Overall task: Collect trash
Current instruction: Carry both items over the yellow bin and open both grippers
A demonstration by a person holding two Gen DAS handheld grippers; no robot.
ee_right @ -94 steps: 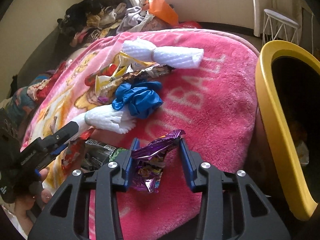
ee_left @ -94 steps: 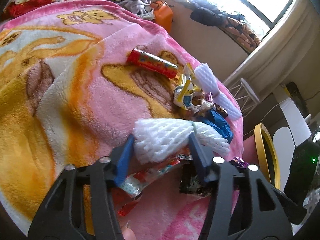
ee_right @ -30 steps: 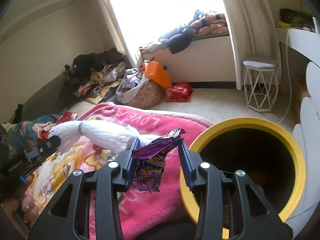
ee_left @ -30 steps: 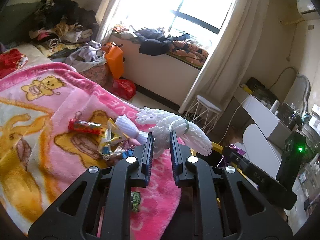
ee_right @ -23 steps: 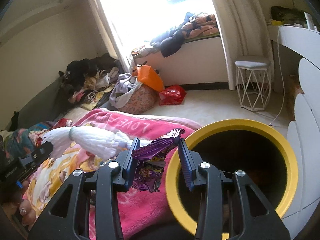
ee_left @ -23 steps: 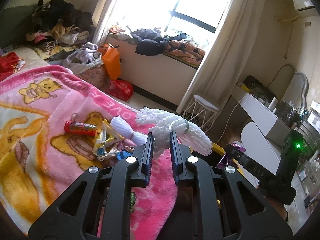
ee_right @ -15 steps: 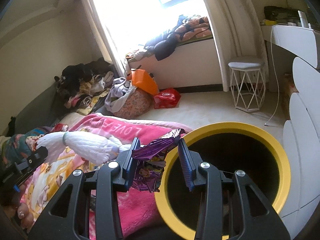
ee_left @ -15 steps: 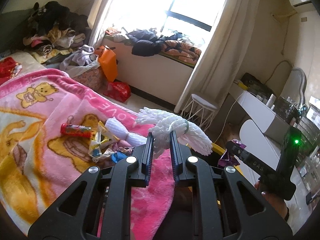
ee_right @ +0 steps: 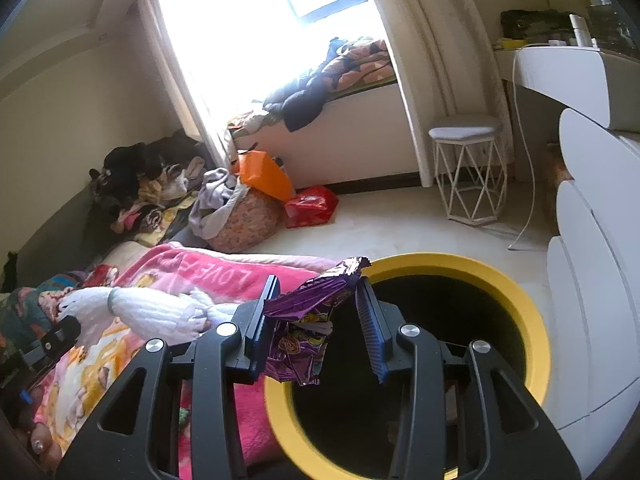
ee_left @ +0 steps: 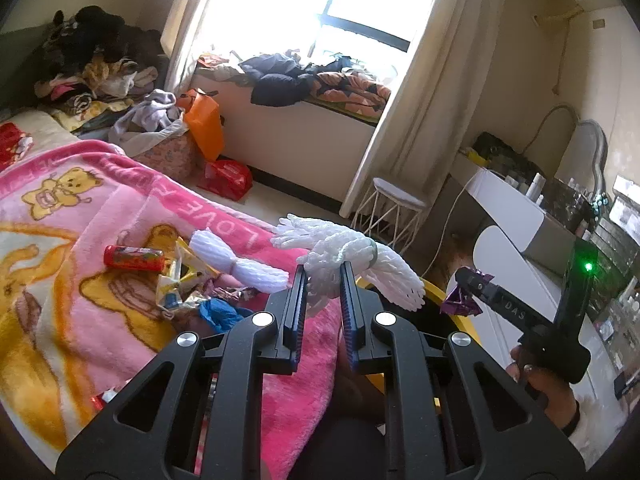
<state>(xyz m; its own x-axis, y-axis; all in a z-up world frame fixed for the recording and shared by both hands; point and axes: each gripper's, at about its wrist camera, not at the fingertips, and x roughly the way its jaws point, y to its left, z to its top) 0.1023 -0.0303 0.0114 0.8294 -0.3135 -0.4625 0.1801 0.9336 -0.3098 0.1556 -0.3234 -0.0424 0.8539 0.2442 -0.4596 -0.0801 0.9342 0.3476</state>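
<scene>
My left gripper (ee_left: 323,271) is shut on a white foam net sleeve (ee_left: 352,258), held in the air past the bed's edge. My right gripper (ee_right: 316,290) is shut on a crumpled purple snack wrapper (ee_right: 308,324), which hangs over the near rim of the yellow-rimmed bin (ee_right: 516,304). In the left wrist view the right gripper (ee_left: 466,286) and its wrapper (ee_left: 460,302) show at the right. More trash lies on the pink blanket (ee_left: 100,320): a red tube (ee_left: 134,258), another foam sleeve (ee_left: 236,260), yellow wrappers (ee_left: 176,284) and a blue glove (ee_left: 218,310).
A white wire stool (ee_right: 468,168) stands by the curtain. A white dresser (ee_right: 592,280) is right of the bin. An orange bag (ee_right: 264,174) and a red bag (ee_right: 310,206) sit on the floor near piled clothes (ee_right: 152,184).
Both grippers have drifted right, away from the bed. The bin's opening now sits more directly under the purple wrapper. Both grips are unchanged.
</scene>
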